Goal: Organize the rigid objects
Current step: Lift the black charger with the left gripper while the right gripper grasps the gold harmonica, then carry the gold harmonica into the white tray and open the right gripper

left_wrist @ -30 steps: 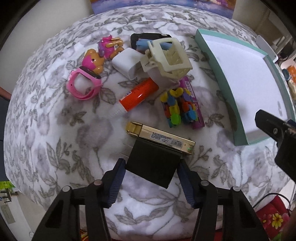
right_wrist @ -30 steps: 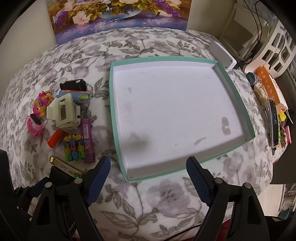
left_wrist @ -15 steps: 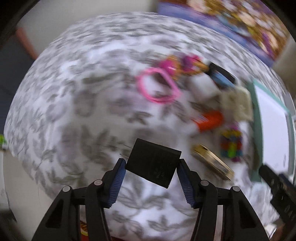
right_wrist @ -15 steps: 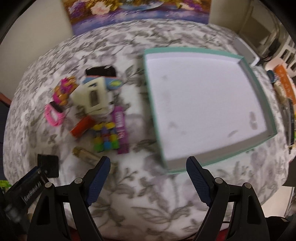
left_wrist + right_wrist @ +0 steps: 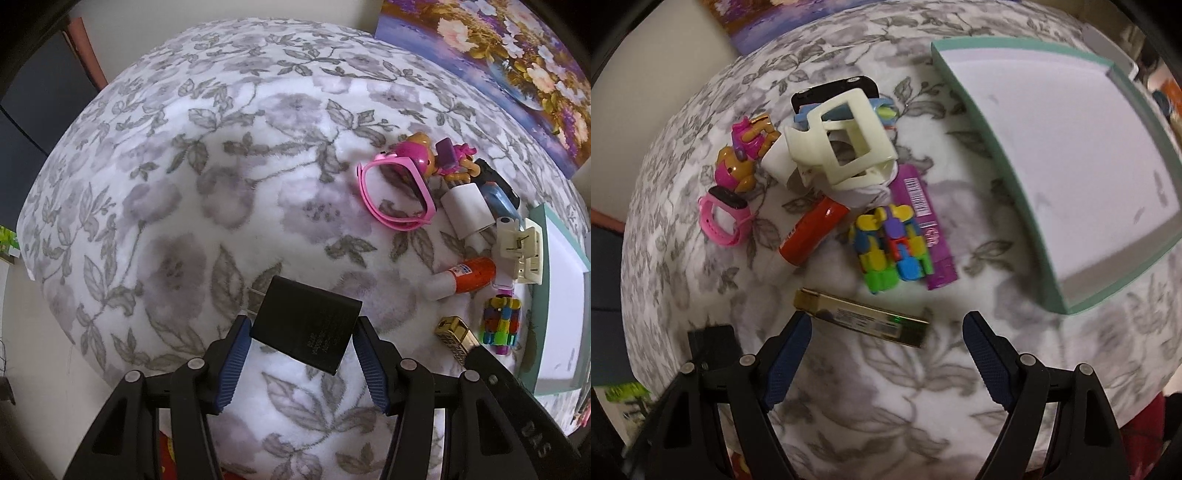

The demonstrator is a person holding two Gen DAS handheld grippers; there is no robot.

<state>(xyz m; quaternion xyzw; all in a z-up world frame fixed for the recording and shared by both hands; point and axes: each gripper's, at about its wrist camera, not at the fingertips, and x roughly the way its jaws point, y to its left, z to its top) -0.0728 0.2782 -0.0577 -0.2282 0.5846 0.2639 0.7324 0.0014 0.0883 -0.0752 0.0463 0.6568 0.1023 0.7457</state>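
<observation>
**Black charger gripped left, gold tin lined up right**

Black plastic wall charger [image 5: 306, 332] sits clamped in the left gripper [image 5: 301, 339], blue pads pressing its two side faces, prongs sticking out to the left. It's tilted and looks lifted off the fleece blanket [image 5: 184, 184], well away from the teal tray [image 5: 1052, 280]. Judgement: the side grip keeps the prongs clear of the pads and the flat body square for setting down.

Right gripper [image 5: 886, 347] is wide apart w/ nothing between its pads, hovering over the gold tin [image 5: 860, 321], which lies flat just beside the tray's near-left corner. Probably the next pick: the tin is long and thin, so closing across its narrow width makes sense, and the jaws are spread wide enough for that.

Rest of the clutter sits left of the tray, untouched:
- purple box [image 5: 929, 225] nearest the tray wall, colourful block toy [image 5: 890, 251] touching it
- red glue stick [image 5: 812, 232] further left
- cream plastic frame [image 5: 846, 144] piled on white items, black and blue bits behind
- pink watch [image 5: 724, 218] and pup figures [image 5: 742, 155] farthest from the tray

Tray interior is bare white w/ a few marks, so sorting looks barely begun. Risk: the rim stands high, so held items need lifting over it.
</observation>
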